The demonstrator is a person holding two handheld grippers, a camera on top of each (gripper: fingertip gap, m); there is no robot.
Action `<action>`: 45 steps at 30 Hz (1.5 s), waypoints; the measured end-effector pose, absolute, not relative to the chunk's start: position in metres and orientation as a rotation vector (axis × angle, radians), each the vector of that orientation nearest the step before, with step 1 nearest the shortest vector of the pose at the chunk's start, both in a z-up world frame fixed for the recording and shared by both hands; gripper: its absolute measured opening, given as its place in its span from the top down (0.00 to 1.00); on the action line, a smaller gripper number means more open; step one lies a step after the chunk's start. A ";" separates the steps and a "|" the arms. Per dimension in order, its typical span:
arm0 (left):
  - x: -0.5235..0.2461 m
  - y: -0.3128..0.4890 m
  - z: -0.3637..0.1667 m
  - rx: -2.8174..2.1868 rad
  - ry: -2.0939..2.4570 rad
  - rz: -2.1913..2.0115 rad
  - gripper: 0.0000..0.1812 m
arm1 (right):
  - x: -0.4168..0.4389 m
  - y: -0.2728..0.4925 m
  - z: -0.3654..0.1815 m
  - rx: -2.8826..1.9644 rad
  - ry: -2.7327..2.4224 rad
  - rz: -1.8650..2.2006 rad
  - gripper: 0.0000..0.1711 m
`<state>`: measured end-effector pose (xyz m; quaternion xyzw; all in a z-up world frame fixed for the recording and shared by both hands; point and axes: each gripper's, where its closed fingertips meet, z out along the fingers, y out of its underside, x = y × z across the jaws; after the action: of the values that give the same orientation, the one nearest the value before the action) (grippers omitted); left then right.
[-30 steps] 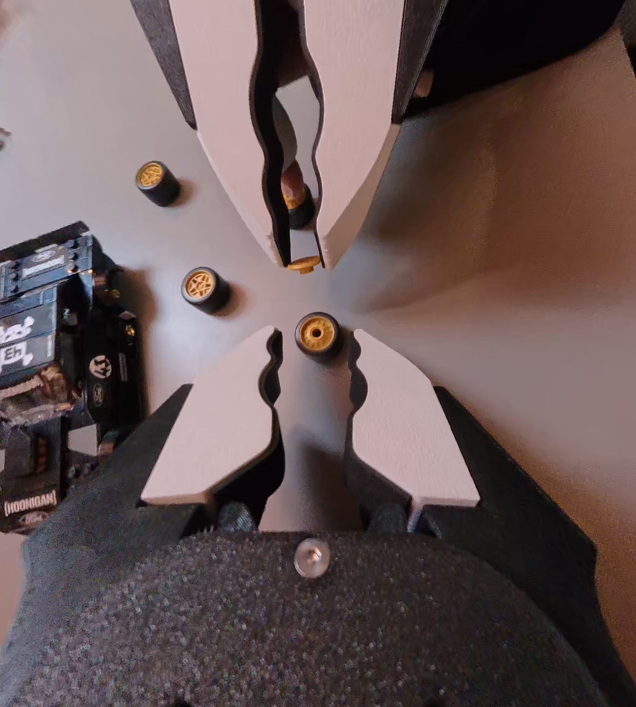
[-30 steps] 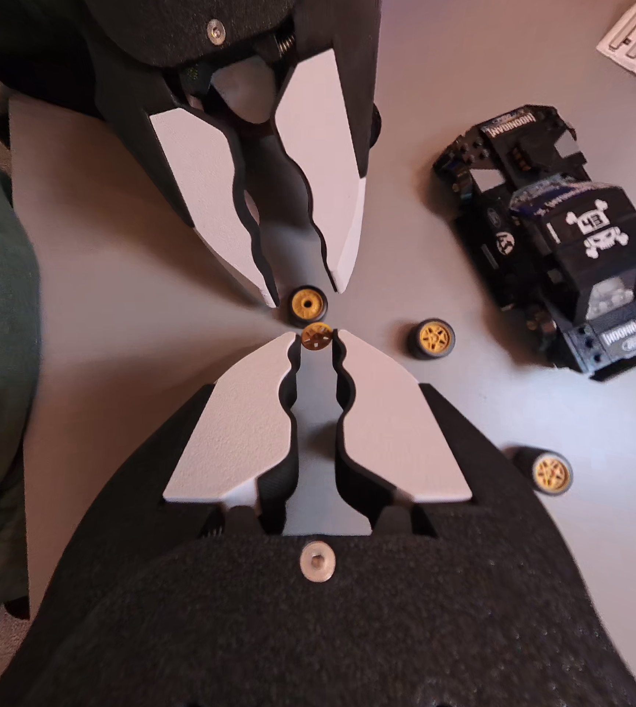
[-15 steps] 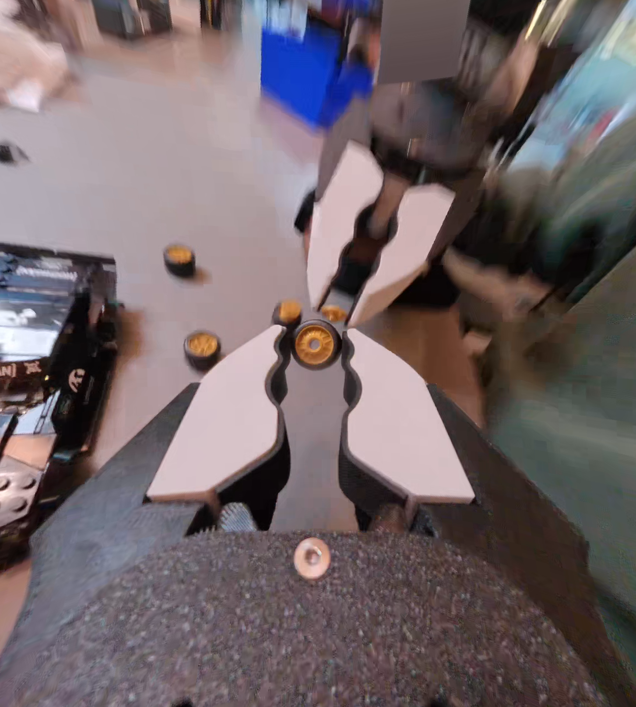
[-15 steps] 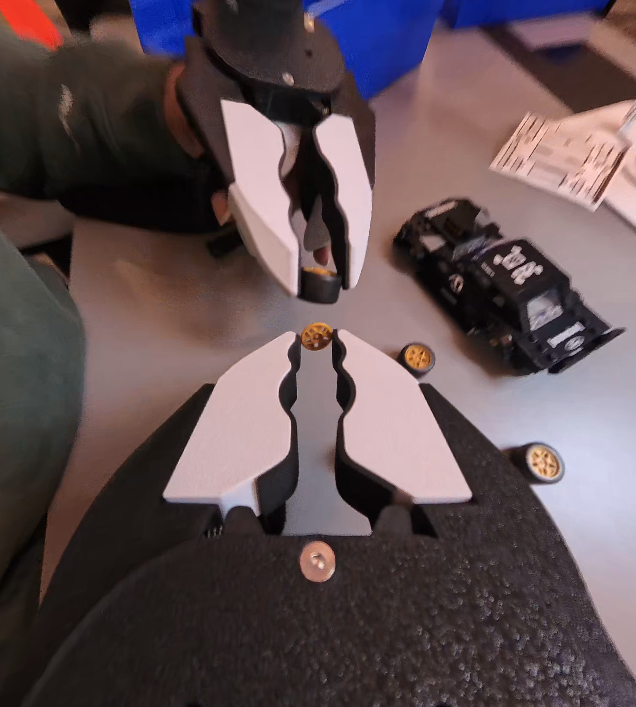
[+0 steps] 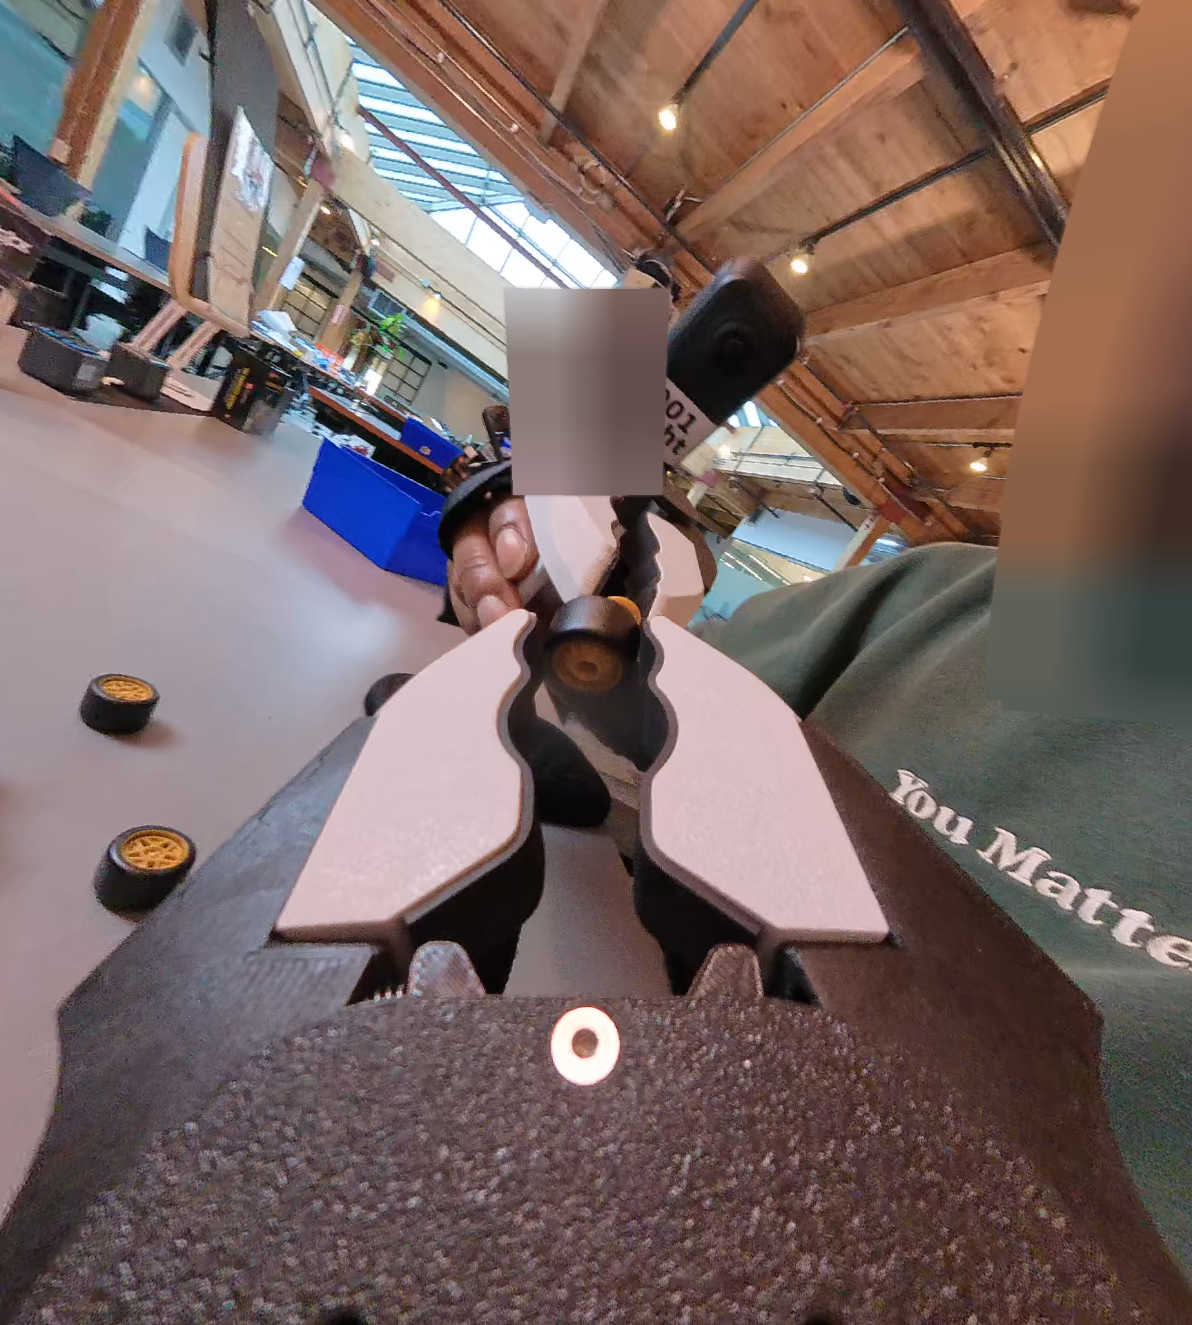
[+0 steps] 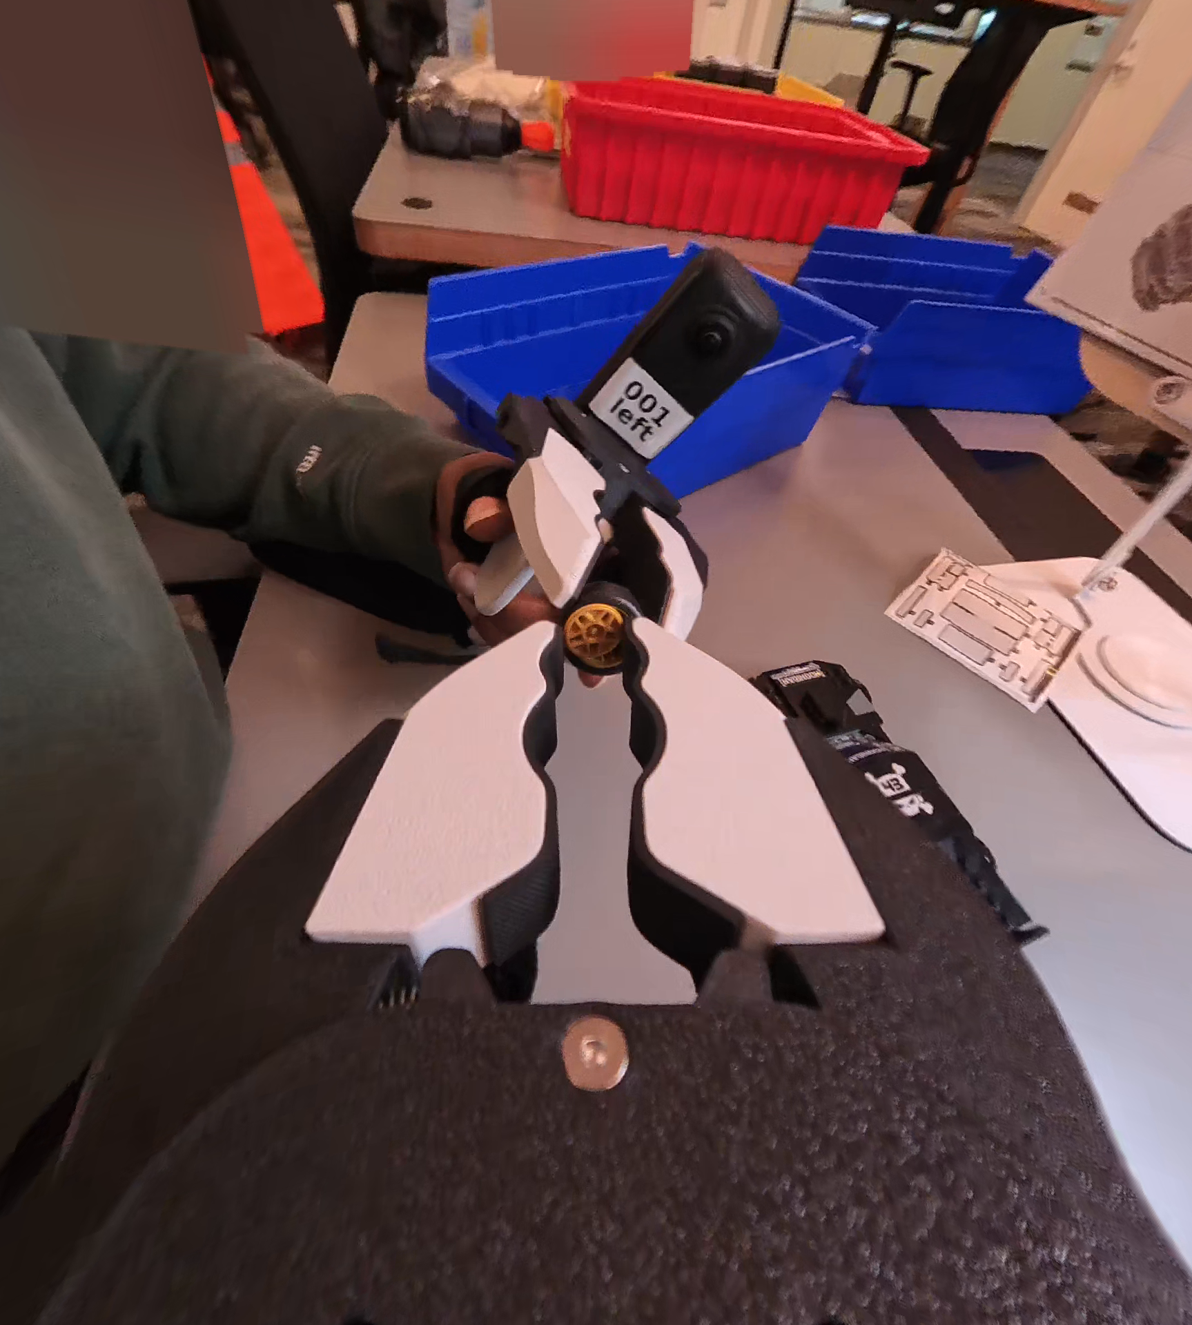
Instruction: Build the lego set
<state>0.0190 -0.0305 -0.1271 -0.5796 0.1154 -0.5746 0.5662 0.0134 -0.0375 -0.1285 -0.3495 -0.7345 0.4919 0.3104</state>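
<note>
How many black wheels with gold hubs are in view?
3. One small black wheel with a gold hub is gripped in the left claw; two lie on the grey table left of it. A dark round shape behind the claw's finger may be a fourth.

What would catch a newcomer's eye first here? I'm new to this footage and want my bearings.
The two grippers meet tip to tip above the table: the left gripper pinches a black wheel, the right gripper a gold hub cap. Two finished wheels lie at left, the black car at right.
</note>
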 end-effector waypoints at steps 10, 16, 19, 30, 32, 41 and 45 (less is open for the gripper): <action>0.021 -0.043 -0.120 -1.304 0.303 -1.484 0.86 | 0.015 -0.049 -0.121 -0.800 -2.144 1.279 0.91; 0.013 -0.038 -0.112 -1.219 0.192 -1.536 0.86 | 0.009 -0.040 -0.115 -0.745 -2.256 1.052 0.91; 0.009 -0.036 -0.106 -1.133 0.119 -1.588 0.86 | 0.006 -0.039 -0.109 -0.729 -2.344 0.997 0.91; -0.007 -0.041 -0.077 -0.840 -0.006 -1.613 0.86 | -0.010 -0.045 -0.082 -0.706 -2.669 0.870 0.90; -0.012 -0.045 -0.072 -0.789 -0.021 -1.619 0.86 | -0.015 -0.048 -0.077 -0.694 -2.692 0.855 0.89; -0.027 -0.057 -0.061 -0.693 -0.024 -1.593 0.86 | -0.028 -0.060 -0.067 -0.648 -2.688 0.880 0.88; -0.029 -0.056 -0.060 -0.685 -0.035 -1.591 0.86 | -0.029 -0.060 -0.067 -0.629 -2.657 0.872 0.86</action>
<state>-0.0291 -0.0562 -0.0603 -0.3011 -0.0152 -0.6997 0.6477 -0.0291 -0.0598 -0.0673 -0.2173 -0.9183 0.3013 0.1371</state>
